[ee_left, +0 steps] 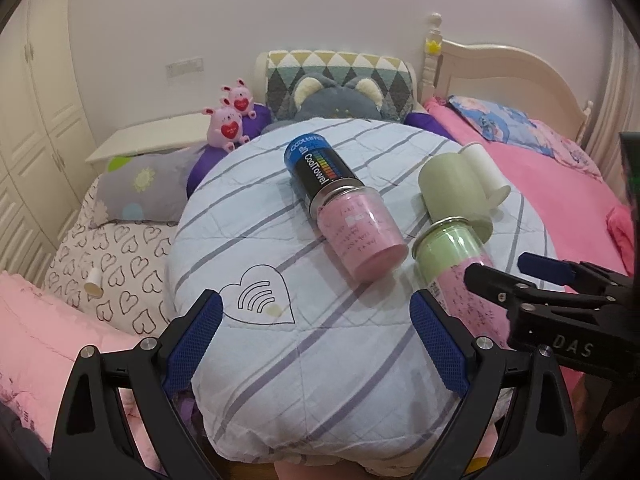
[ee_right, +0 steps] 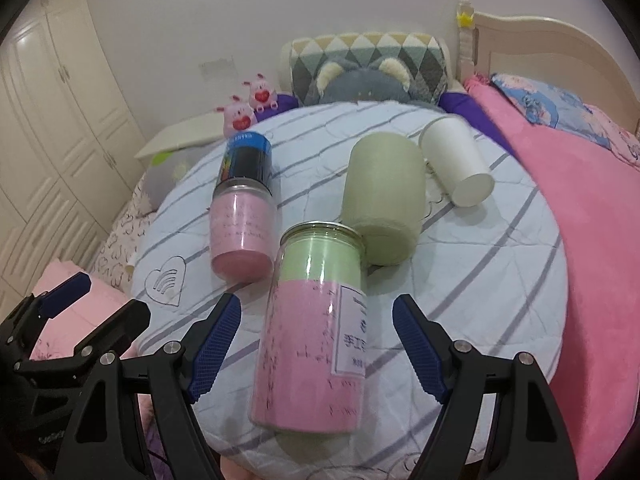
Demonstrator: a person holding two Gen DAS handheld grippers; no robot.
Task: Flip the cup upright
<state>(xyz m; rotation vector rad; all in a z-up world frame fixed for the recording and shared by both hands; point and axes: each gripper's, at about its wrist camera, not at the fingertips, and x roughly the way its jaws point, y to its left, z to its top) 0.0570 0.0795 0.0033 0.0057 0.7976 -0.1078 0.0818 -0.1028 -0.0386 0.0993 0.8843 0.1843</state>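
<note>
Several containers lie on their sides on a round striped cushion [ee_right: 480, 280]. A tall jar with pink and green filling [ee_right: 316, 340] lies between the open fingers of my right gripper [ee_right: 316, 344], untouched. Behind it lie a pale green cup [ee_right: 384, 200] and a white paper cup [ee_right: 456, 164]. A pink jar [ee_right: 240, 228] lies to the left, with a black and blue can [ee_right: 248, 160] behind it. My left gripper [ee_left: 316, 340] is open and empty over the cushion [ee_left: 280, 380], left of the pink and green jar [ee_left: 452, 264]. The right gripper [ee_left: 516, 276] shows there, open.
The cushion rests on a bed with a pink blanket [ee_right: 592, 260] to the right and pillows [ee_left: 144, 184] to the left. Plush toys [ee_left: 232, 116] and a patterned pillow [ee_left: 340, 76] sit behind. White wardrobes [ee_right: 52, 128] stand on the left. A small white cup [ee_left: 94, 282] lies on the heart-print sheet.
</note>
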